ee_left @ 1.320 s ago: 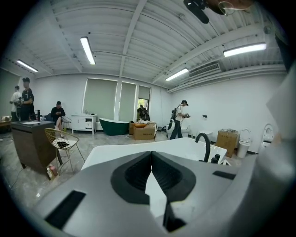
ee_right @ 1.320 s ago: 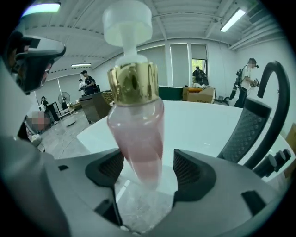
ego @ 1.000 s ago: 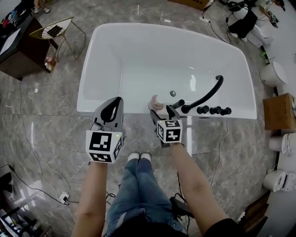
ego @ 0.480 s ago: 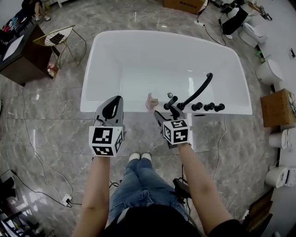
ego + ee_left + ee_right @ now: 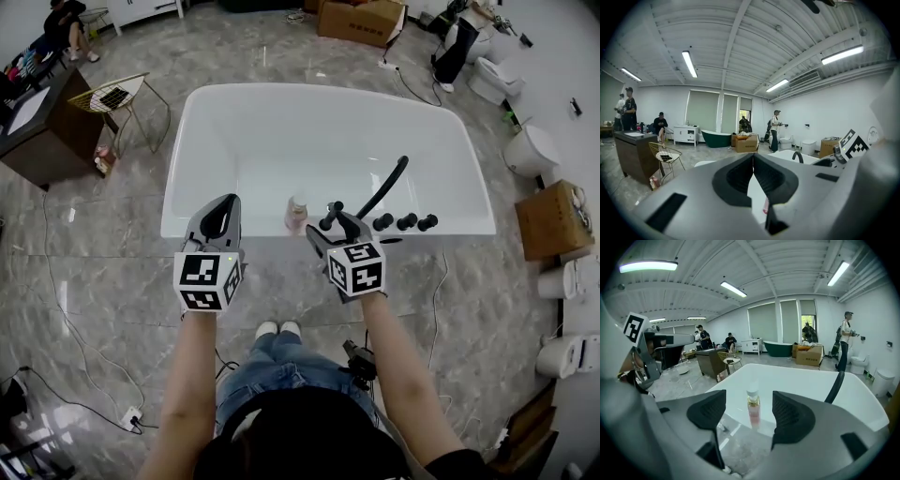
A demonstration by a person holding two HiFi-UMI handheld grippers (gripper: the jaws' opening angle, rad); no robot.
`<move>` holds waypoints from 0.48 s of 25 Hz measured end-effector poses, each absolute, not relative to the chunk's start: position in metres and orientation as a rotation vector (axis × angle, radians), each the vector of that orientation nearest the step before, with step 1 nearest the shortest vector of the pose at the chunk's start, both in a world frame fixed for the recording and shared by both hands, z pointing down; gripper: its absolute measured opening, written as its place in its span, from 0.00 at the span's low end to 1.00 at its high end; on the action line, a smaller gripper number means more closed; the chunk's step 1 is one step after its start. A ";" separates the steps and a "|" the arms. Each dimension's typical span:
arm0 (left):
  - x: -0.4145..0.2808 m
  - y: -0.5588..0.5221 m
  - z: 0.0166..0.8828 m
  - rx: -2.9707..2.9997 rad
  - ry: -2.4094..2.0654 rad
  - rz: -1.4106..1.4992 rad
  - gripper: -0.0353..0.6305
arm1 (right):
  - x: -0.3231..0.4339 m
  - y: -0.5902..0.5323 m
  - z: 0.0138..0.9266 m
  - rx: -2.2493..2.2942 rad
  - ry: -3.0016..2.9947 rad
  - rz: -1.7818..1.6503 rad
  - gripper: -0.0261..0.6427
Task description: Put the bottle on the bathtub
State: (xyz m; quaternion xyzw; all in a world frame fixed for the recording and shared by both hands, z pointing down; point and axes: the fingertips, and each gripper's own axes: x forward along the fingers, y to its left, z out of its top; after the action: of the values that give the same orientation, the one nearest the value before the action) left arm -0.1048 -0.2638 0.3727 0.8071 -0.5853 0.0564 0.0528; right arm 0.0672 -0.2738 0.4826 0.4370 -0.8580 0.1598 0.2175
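Now the bottle (image 5: 296, 214) stands upright on the near rim of the bathtub (image 5: 266, 228), just left of the black faucet (image 5: 389, 183). The right gripper (image 5: 330, 228) sits close behind it, jaws wide apart and holding nothing; the bottle shows framed between them, touching neither. The left gripper (image 5: 225, 208) hangs beside it, jaws closed together, empty. Placement looks done. To finish well, I draw the right gripper straight back along its own line with no sideways drift, since the bottle is tall, narrow and near the edge.
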 end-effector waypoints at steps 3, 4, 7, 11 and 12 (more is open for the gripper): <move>-0.110 -0.263 0.356 2.462 -1.804 0.134 0.07 | 0.067 -0.269 0.458 1.204 -2.393 0.338 0.45; -0.111 -0.261 0.351 2.464 -1.812 0.120 0.07 | 0.068 -0.267 0.450 1.207 -2.399 0.305 0.42; -0.113 -0.257 0.337 2.476 -1.834 0.088 0.07 | 0.074 -0.262 0.424 1.245 -2.418 0.236 0.39; -0.112 -0.247 0.319 2.506 -1.866 0.063 0.07 | 0.091 -0.258 0.389 1.378 -2.406 0.226 0.28; -0.112 -0.245 0.315 2.511 -1.873 0.052 0.07 | 0.094 -0.256 0.380 1.407 -2.413 0.218 0.24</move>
State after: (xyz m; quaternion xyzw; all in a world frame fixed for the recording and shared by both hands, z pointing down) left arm -0.1122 -0.2451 0.3147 0.8014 -0.5979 0.0165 0.0044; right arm 0.0944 -0.2560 0.3796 0.4949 -0.8489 0.0766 0.1691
